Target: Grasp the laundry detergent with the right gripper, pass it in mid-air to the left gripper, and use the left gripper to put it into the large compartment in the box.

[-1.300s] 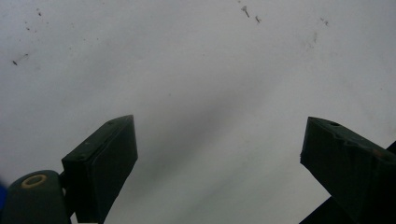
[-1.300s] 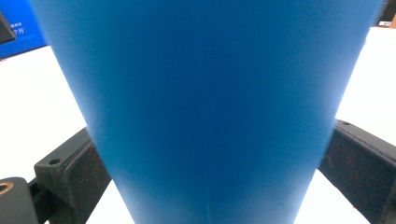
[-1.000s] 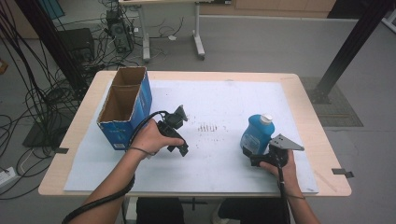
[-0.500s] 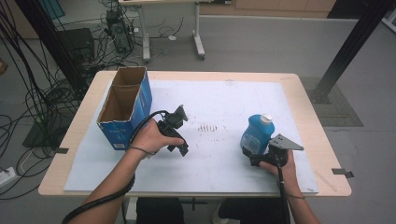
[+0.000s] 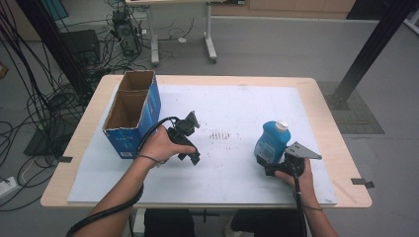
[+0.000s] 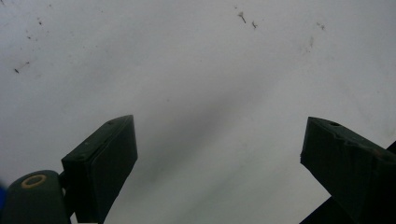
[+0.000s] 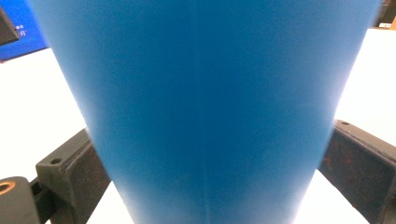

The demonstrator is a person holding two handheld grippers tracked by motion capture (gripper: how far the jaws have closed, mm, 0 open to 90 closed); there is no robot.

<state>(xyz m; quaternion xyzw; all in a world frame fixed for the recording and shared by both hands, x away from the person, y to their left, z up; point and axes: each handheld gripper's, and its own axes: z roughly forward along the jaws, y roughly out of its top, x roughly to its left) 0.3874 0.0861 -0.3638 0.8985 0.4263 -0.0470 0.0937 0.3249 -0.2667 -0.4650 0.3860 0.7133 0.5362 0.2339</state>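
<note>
Clamped between the matte black, blocky jaws of the right gripper (image 5: 269, 165) is a smooth blue plastic bottle (image 5: 271, 141) with a white cap, upright on the white sheet (image 5: 237, 106), while the left gripper (image 5: 190, 157), well apart beside a blue cardboard box (image 5: 132, 114), is held wide over bare sheet.

Grey floor (image 5: 276, 44) strewn with black cables (image 5: 34, 74), a second desk (image 5: 178, 29) behind, a black post (image 5: 368, 49) right.
</note>
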